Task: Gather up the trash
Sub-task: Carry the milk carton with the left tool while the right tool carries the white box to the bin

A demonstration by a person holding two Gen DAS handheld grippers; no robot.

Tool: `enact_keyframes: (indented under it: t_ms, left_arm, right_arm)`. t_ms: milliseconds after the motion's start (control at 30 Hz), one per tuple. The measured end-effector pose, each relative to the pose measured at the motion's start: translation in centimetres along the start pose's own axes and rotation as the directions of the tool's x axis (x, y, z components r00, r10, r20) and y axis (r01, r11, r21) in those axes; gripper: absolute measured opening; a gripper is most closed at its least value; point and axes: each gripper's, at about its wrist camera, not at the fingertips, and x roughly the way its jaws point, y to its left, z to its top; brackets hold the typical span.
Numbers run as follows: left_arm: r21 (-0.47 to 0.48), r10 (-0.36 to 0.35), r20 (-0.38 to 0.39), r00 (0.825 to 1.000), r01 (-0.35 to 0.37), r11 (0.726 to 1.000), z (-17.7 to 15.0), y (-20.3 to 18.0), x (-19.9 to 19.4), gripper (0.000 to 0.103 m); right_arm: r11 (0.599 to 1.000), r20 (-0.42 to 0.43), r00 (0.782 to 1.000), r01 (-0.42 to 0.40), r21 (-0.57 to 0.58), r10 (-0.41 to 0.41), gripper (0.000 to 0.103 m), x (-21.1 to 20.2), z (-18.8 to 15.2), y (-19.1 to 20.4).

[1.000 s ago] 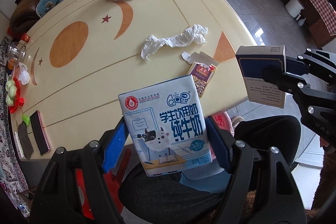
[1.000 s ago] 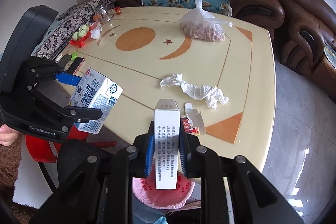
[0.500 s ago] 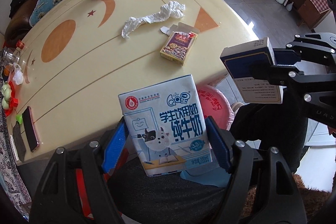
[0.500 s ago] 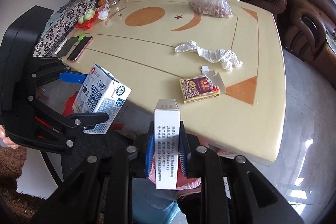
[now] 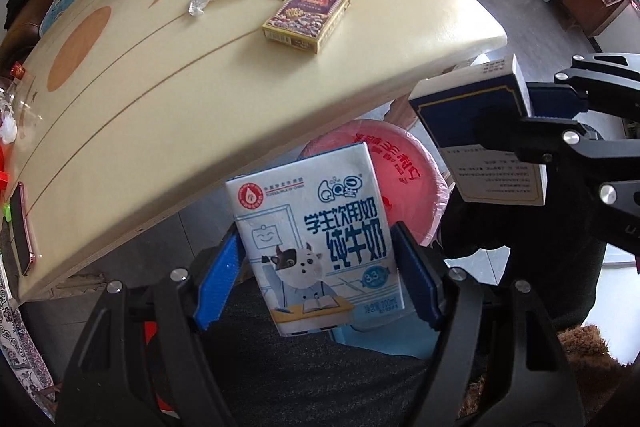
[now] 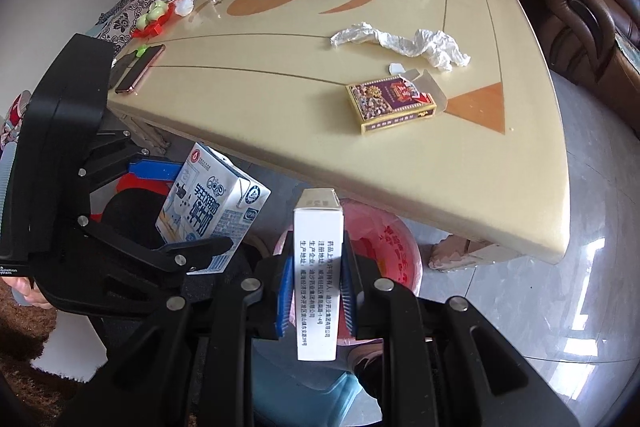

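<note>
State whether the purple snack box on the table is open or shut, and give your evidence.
Open. The purple snack box lies flat on the table, and its end flap sticks out unfolded at the far end, showing bare cardboard.

Both grippers sit lower than a second ago: the left gripper (image 5: 318, 267) with its milk carton (image 5: 316, 247) and the right gripper (image 6: 316, 291) with its white box (image 6: 318, 279) are now below the table (image 5: 160, 99) edge. The pink-lined bin (image 5: 400, 179), earlier mostly hidden, now shows wide behind both. The snack box (image 6: 390, 103), once hidden behind the carton, now lies in plain view.
</note>
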Motion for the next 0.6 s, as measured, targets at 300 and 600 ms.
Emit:
enact_keyframes:
  t_ms: [300, 600]
  left_arm:
    - [0.014, 0.023, -0.035, 0.999, -0.022, 1.000, -1.2, -1.3, 5.3, 0.072]
    - [0.029, -0.024, -0.116, 0.993, 0.028, 0.999, -1.9, -2.9, 12.2, 0.072]
  right_arm:
    - [0.998, -0.023, 0.999, 0.025, 0.056, -0.023, 0.021, 4.1, -3.1, -1.1]
    - [0.986, -0.055, 0.998, 0.052, 0.158, -0.044, 0.021, 9.0, -6.3, -3.7]
